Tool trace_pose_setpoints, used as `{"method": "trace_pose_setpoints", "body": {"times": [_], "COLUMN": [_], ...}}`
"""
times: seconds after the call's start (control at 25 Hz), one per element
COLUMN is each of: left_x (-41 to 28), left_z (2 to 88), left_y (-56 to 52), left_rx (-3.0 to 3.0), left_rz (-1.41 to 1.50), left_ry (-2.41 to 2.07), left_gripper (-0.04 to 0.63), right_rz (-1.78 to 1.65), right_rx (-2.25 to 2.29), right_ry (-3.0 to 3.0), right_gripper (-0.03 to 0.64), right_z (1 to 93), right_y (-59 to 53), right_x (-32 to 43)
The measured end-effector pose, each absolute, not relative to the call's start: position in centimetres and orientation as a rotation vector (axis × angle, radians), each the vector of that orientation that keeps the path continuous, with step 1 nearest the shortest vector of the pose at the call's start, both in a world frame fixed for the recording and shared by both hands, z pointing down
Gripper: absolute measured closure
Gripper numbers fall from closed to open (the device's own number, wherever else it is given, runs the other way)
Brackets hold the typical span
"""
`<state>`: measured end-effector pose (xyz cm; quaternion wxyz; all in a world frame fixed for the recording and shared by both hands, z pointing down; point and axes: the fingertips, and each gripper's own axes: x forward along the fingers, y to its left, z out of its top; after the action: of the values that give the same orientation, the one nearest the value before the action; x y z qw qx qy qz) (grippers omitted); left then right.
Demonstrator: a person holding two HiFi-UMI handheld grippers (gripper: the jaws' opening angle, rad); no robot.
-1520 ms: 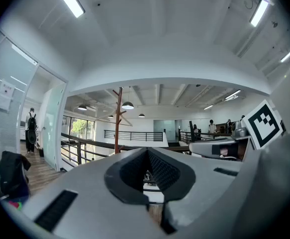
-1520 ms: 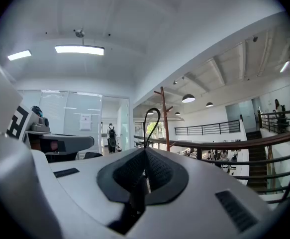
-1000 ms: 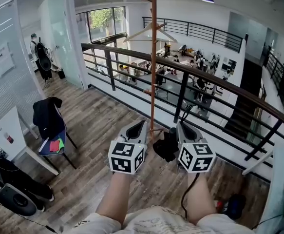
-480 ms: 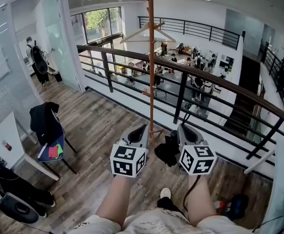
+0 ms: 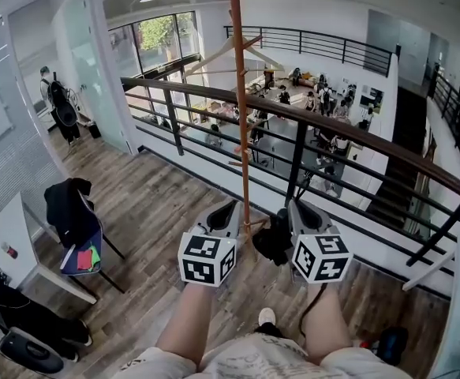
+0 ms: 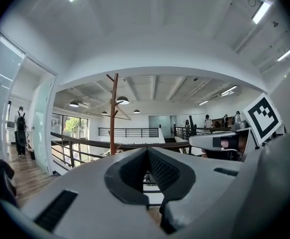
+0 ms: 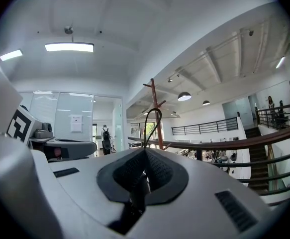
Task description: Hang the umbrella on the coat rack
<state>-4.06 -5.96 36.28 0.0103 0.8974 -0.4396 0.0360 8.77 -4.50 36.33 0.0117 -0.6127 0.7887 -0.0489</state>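
Observation:
The coat rack is a tall brown pole with short pegs, standing by the railing straight ahead of both grippers; it also shows as a brown pole in the left gripper view. My right gripper is shut on the black folded umbrella, which hangs between the grippers. In the right gripper view the umbrella's dark handle sits between the jaws, and its black strap loop stands up in front of the rack. My left gripper is shut and empty, level with the right one.
A wooden hanger hangs high on the rack. A dark metal railing runs behind it over an open lower floor. A chair with a black jacket stands at the left, and a person with a backpack stands far left.
The rack and railing have come nearer and the rack's pole has shifted slightly left in the view. Both grippers keep their pose, the umbrella still held in the right one.

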Motion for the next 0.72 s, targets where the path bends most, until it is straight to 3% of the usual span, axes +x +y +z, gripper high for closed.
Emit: {"method": "trace_pose_setpoints", "body": {"times": [0.72], "left_x": [3.6], "left_z": [34.0], "left_y": [-22.2], "left_rx": [2.744], "left_rz": [0.113], "left_ry": [-1.506], "left_gripper": [0.592], "right_rz": [-0.091], "right_rx": [-1.746], "right_ry": [2.607], "right_gripper": [0.612], "right_z": [33.0], "right_y": [-21.9], "right_x": [14.2]}}
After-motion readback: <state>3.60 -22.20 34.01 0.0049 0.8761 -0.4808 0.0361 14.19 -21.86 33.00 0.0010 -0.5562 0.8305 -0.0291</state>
